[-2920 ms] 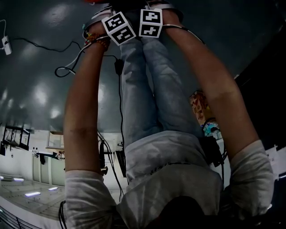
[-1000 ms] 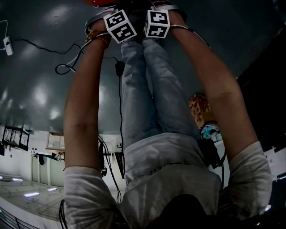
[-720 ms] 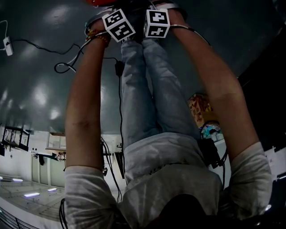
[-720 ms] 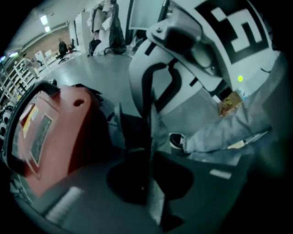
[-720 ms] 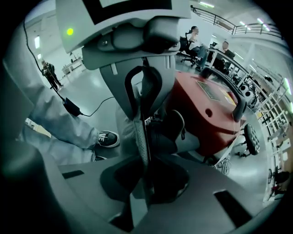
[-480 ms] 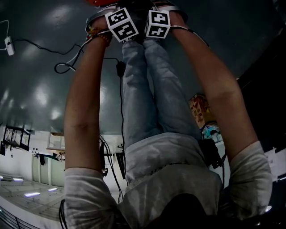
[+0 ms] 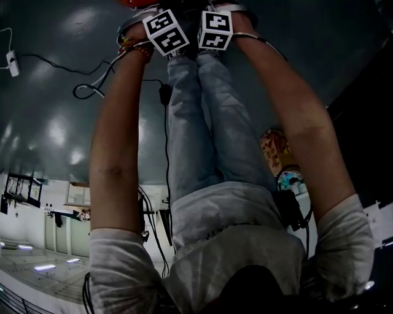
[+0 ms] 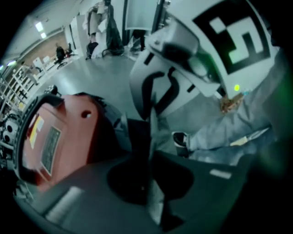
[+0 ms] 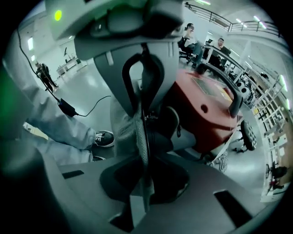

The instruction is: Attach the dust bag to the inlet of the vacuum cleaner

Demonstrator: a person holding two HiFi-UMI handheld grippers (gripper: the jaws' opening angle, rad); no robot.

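Observation:
The red vacuum cleaner (image 8: 59, 137) stands on the grey floor, left of my left gripper (image 8: 150, 132); in the right gripper view the vacuum cleaner (image 9: 206, 107) lies to the right. Both grippers face each other closely, jaws meeting on the same thin grey dust bag (image 9: 132, 130). The left gripper is shut on the bag's edge (image 8: 154, 203). My right gripper (image 9: 143, 123) is shut on the mesh fabric. In the head view only the marker cubes (image 7: 164, 34) (image 7: 215, 29) show, at the top edge beside a sliver of the vacuum cleaner (image 7: 136, 2). The inlet is hidden.
A black cable with a power adapter (image 7: 163, 92) runs over the floor near the person's legs (image 7: 202, 122). A white power strip (image 7: 8, 61) lies far left, a colourful box (image 7: 273, 147) to the right. People sit at desks (image 9: 192, 36) in the background.
Both marker cubes have crept slightly toward the top of the head view. The grip on the bag is unchanged.

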